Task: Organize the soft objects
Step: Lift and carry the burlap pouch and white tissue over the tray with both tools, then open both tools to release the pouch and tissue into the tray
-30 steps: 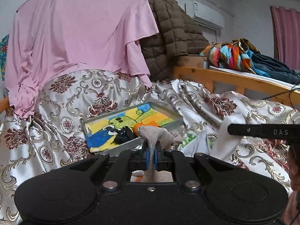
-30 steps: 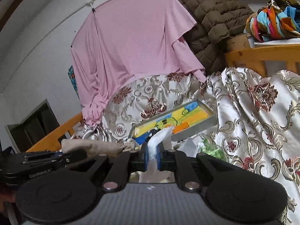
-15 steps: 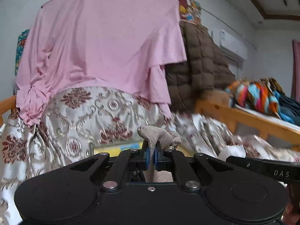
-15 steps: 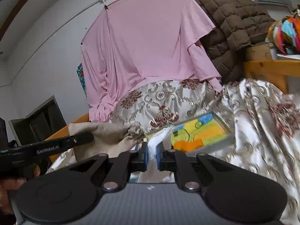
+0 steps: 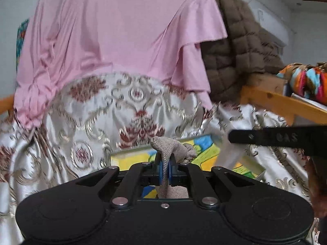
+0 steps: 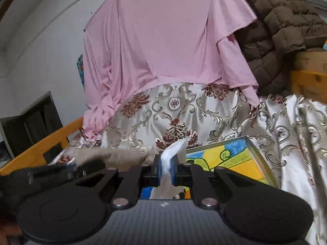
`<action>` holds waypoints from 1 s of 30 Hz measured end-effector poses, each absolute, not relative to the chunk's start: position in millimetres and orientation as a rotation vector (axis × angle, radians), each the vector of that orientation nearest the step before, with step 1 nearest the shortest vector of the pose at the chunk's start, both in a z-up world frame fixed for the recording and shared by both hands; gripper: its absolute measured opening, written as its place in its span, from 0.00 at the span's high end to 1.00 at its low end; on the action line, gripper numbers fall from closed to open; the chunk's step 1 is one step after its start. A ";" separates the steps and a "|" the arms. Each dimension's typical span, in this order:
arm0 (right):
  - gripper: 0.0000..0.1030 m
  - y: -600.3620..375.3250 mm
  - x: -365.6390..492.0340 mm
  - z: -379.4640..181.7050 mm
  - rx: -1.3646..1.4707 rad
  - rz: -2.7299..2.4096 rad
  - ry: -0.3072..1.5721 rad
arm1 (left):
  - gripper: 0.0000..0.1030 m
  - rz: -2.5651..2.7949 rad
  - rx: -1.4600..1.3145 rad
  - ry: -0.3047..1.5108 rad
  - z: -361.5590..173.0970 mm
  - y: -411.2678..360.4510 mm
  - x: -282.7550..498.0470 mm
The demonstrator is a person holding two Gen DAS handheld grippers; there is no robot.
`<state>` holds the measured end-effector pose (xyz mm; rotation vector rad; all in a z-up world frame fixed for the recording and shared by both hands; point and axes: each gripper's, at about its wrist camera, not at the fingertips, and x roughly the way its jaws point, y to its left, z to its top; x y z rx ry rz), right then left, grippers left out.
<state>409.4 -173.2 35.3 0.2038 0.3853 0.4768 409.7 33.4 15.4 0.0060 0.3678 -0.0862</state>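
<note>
A beige woven cloth (image 5: 173,147), coarse and knobbly, bunches into a rumpled knot at lower centre of the left wrist view. The left hand-held gripper (image 5: 164,168) is clamped tight on it, the 2 blue pads (image 5: 161,170) pressing a narrow fold while the rest hangs below. In the right wrist view the same cloth (image 6: 114,156) shows as a blurred tan band at lower left.

A white cloth (image 6: 173,149), thin and crinkled, rises to a soft point at lower centre of the right wrist view. The right hand-held gripper (image 6: 165,170) is closed on it, pads (image 6: 173,170) squeezing a flattened strip.

Just behind both cloths lies a shallow rectangular tray (image 6: 258,153) with a thin grey metal rim; its floor is painted in yellow, blue, green and orange cartoon shapes. Whether anything lies in it cannot be told.

The tray rests on a glossy satin bedspread (image 5: 85,134), cream with maroon flowers and gold scrolls, heavily creased. Above it a smooth pink garment (image 5: 114,32) drapes across the upper frame. At upper right hangs a puffy brown quilted jacket (image 5: 241,49), beside an orange wooden bed rail (image 5: 282,104).
</note>
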 end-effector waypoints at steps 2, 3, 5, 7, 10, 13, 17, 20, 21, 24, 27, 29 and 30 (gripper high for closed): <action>0.90 -165.4 432.1 30.0 0.208 0.480 0.414 | 0.95 -0.077 0.007 0.372 8.8 35.9 420.5; 0.90 -162.8 440.7 27.3 0.209 0.480 0.427 | 0.95 -0.070 0.002 0.370 5.7 38.0 425.3; 0.90 -156.0 458.8 22.3 0.204 0.481 0.453 | 0.95 -0.058 -0.006 0.374 -1.8 43.8 435.0; 0.90 -148.6 473.8 16.6 0.191 0.479 0.476 | 0.95 -0.049 -0.011 0.384 -8.4 47.7 441.6; 0.90 -141.6 492.6 8.8 0.189 0.468 0.503 | 0.95 -0.038 -0.018 0.411 -19.3 54.4 449.9; 0.90 -135.3 506.2 0.3 0.187 0.450 0.528 | 0.95 -0.033 -0.006 0.436 -28.3 56.8 456.0; 0.90 -127.7 518.9 -9.8 0.156 0.424 0.563 | 0.95 -0.027 0.015 0.474 -37.8 57.1 461.9; 0.89 -127.1 524.8 -17.7 0.150 0.398 0.598 | 0.95 -0.019 0.036 0.481 -40.4 55.5 464.0; 0.89 -128.1 526.6 -20.0 0.152 0.390 0.607 | 0.95 -0.020 0.041 0.482 -40.5 55.0 464.6; 0.88 -130.5 531.2 -24.2 0.151 0.368 0.623 | 0.94 -0.022 0.051 0.489 -40.9 53.3 466.1; 0.84 -133.5 535.0 -28.0 0.147 0.349 0.641 | 0.93 -0.019 0.063 0.502 -43.0 50.7 467.3; 0.81 -135.6 536.0 -30.6 0.145 0.338 0.652 | 0.90 -0.023 0.070 0.513 -44.9 49.8 468.7; 0.80 -136.3 536.1 -31.6 0.142 0.335 0.656 | 0.89 -0.025 0.072 0.515 -45.6 49.2 468.9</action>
